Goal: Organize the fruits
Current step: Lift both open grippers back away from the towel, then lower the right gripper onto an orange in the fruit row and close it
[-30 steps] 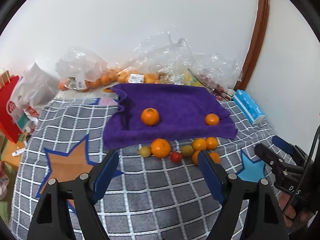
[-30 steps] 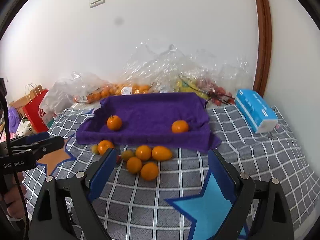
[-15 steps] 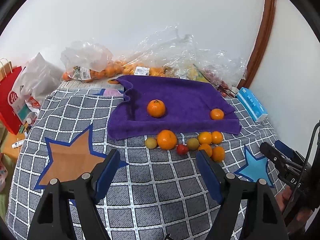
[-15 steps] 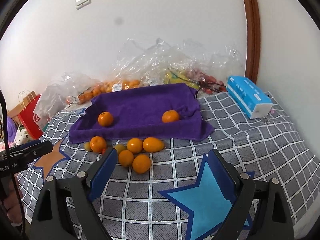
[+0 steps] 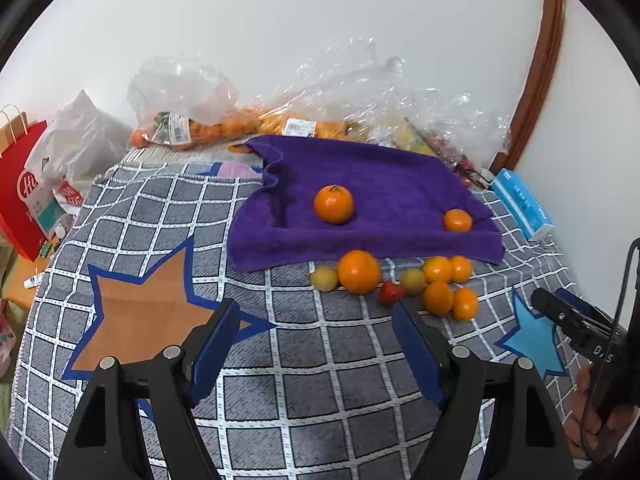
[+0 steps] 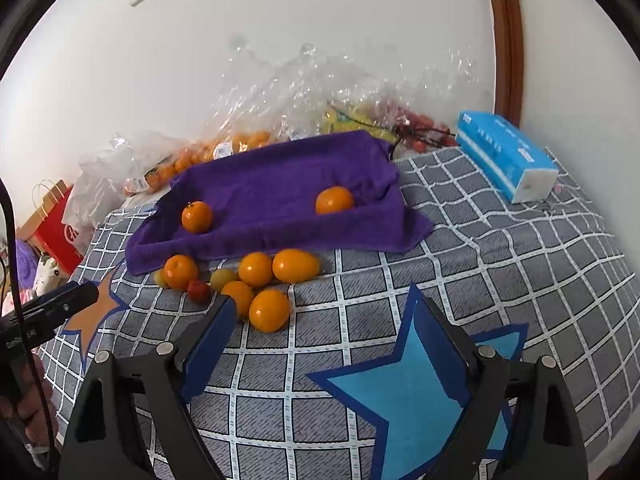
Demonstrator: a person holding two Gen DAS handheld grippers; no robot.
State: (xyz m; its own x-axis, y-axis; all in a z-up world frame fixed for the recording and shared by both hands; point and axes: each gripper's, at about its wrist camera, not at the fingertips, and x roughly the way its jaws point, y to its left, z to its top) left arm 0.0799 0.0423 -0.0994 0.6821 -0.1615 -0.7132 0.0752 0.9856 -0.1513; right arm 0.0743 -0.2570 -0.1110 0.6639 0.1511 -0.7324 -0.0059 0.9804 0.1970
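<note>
A purple towel [image 5: 372, 184] [image 6: 280, 184] lies on the grey checked cloth and holds two oranges [image 5: 333, 204] [image 5: 457, 220]. In front of it sits a cluster of loose fruit: a big orange [image 5: 359, 272], several small oranges [image 6: 269, 309], two yellow-green fruits [image 5: 324, 278] and a red tomato [image 5: 391, 292] [image 6: 199, 290]. My left gripper [image 5: 316, 340] is open and empty, short of the cluster. My right gripper [image 6: 320, 340] is open and empty, just right of the nearest orange.
Clear plastic bags of oranges [image 5: 224, 124] [image 6: 224, 148] line the wall behind the towel. A blue tissue pack [image 6: 504, 156] [image 5: 520, 208] lies at the right. A red paper bag [image 5: 20, 188] stands off the cloth's left edge.
Both grippers have pulled back and risen a little, so the fruit sits farther away in both views. Jaws stay open. No fruit has moved.
</note>
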